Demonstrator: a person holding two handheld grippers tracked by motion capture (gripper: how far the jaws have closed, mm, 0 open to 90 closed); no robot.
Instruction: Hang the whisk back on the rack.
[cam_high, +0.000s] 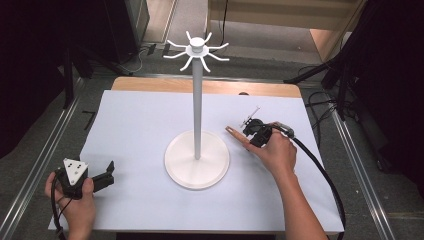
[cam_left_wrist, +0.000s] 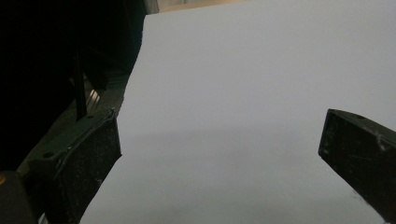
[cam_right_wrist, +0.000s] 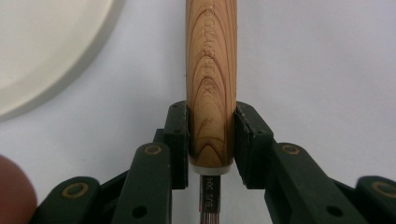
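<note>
Two hand-held grippers work over a white-covered surface (cam_high: 150, 110). At the left, near the front corner of the surface, the left gripper (cam_high: 102, 176) sits in the person's left hand (cam_high: 75, 202), with a grey three-cornered plate on top. In the left gripper view its black jaws stand wide apart with nothing between them, the bare white cover lying beyond.

In the middle stands a white stand with a round flat base (cam_high: 197, 160), a tall thin pole and a crown of curved hooks at the top; its base rests on the cover.

To the right of that base, the right gripper (cam_high: 252, 131) is held in the person's right hand (cam_high: 277, 152), low over the surface and pointing towards the stand. Its jaws are closed on a utensil with a light wooden handle (cam_right_wrist: 211, 84) and a thin metal shank: in the right gripper view the two pads press on either side of the handle's lower end, just above the white collar where the stamped shank begins. In the high view the handle's free end pokes out leftwards, close to the stand's base but apart from it.
</note>
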